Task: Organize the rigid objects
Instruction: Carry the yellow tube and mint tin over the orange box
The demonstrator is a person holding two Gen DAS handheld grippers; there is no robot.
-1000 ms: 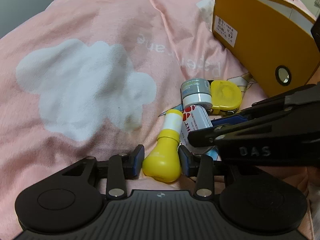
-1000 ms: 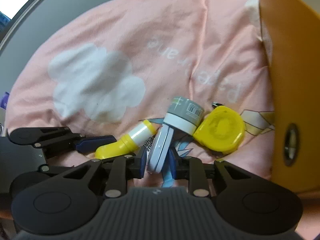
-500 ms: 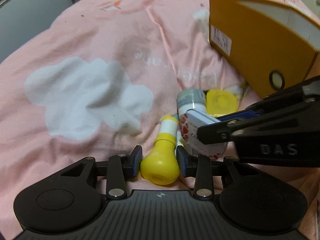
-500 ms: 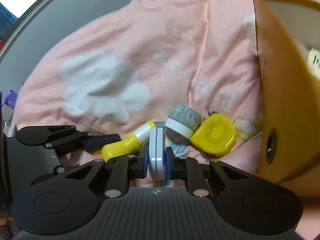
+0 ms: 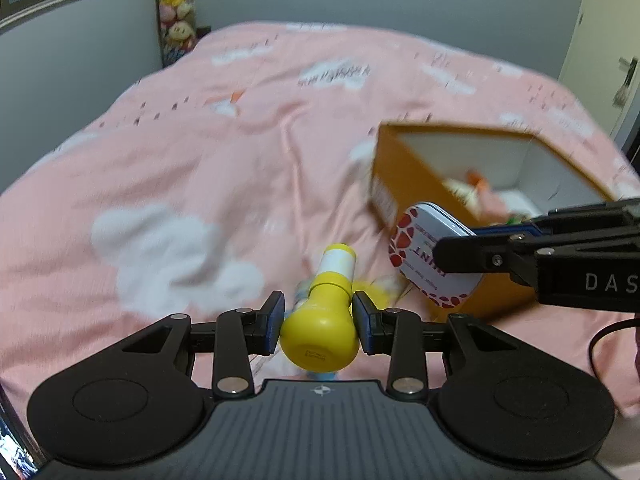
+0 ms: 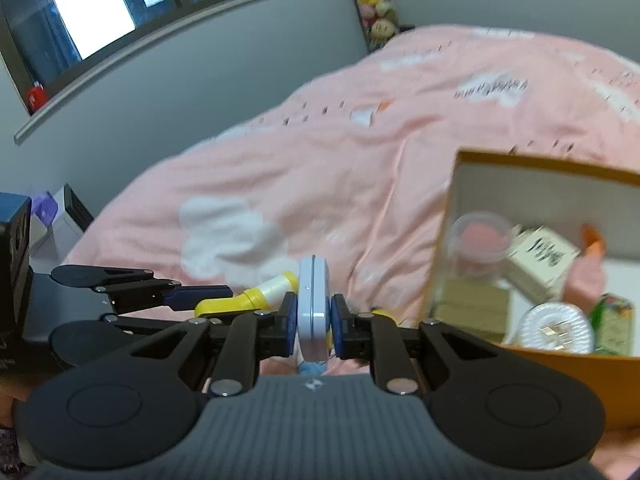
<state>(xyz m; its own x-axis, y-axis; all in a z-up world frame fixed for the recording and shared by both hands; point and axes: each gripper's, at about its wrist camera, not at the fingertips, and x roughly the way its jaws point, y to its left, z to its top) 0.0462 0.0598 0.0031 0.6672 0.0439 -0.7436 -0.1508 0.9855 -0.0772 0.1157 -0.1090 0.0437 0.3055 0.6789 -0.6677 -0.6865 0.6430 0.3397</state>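
My left gripper (image 5: 319, 316) is shut on a yellow bulb-shaped bottle (image 5: 322, 320) with a white band, held above the pink bed cover. My right gripper (image 6: 314, 320) is shut on a flat white mint tin (image 6: 313, 304), held on edge; the tin's red-patterned face (image 5: 430, 258) shows in the left wrist view, beside the orange box (image 5: 404, 176). The left gripper with the bottle (image 6: 256, 294) shows at the left of the right wrist view. The open orange box (image 6: 540, 164) stands to the right and holds several small items.
The pink bed cover (image 5: 200, 160) with white cloud prints spreads below and ahead. Grey walls, a window (image 6: 92, 4) and a strip of plush toys (image 5: 176, 8) lie beyond the bed. A black cable (image 5: 600, 344) hangs at the right.
Both grippers have lifted off the bed with the bottle and the tin. The box's open top now shows. The grey jar and yellow tape measure are mostly out of sight below.
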